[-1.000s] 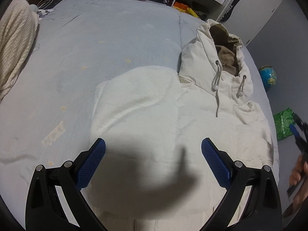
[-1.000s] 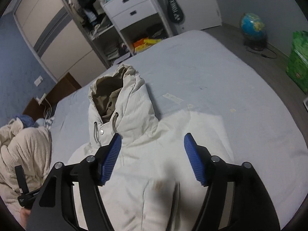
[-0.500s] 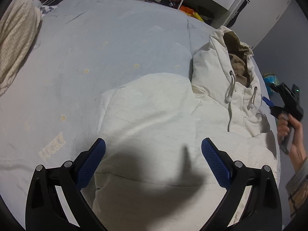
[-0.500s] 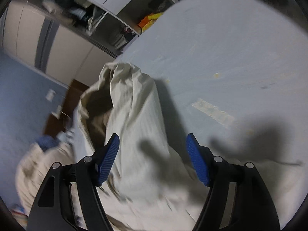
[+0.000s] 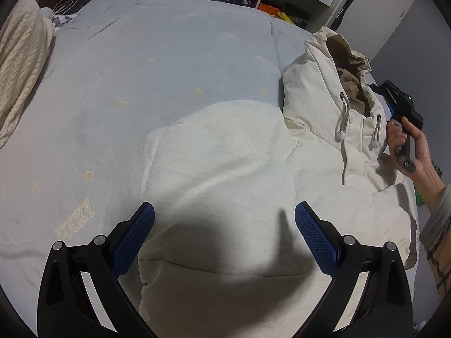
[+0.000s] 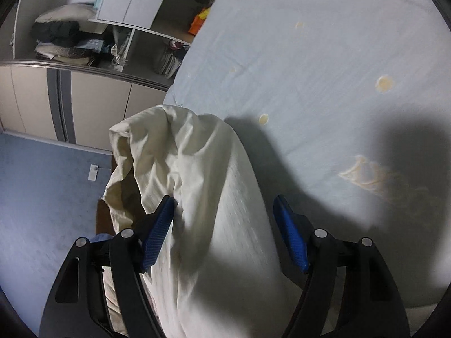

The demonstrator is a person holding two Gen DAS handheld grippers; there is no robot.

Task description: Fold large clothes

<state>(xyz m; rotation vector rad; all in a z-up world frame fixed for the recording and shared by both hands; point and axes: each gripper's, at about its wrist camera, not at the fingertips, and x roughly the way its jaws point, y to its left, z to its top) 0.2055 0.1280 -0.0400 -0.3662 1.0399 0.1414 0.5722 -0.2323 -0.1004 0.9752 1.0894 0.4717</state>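
We held the right gripper [image 6: 222,225] apart around the hood [image 6: 180,163], ready to fold; left gripper [image 5: 224,236] apart above the jacket [image 5: 225,169].

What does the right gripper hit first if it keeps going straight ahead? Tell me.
Most likely the jacket's hood. It already bulges between the open fingers of the right gripper, with the bed beyond. Depth is hard to judge.

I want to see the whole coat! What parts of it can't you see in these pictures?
- Left wrist view: the coat bottom is cut off by the frame edge and shadowed behind the left tool.
- Right wrist view: only the hood shows; the coat's body is cut off below.
- Left wrist view: the right tool tips hide behind the hood.
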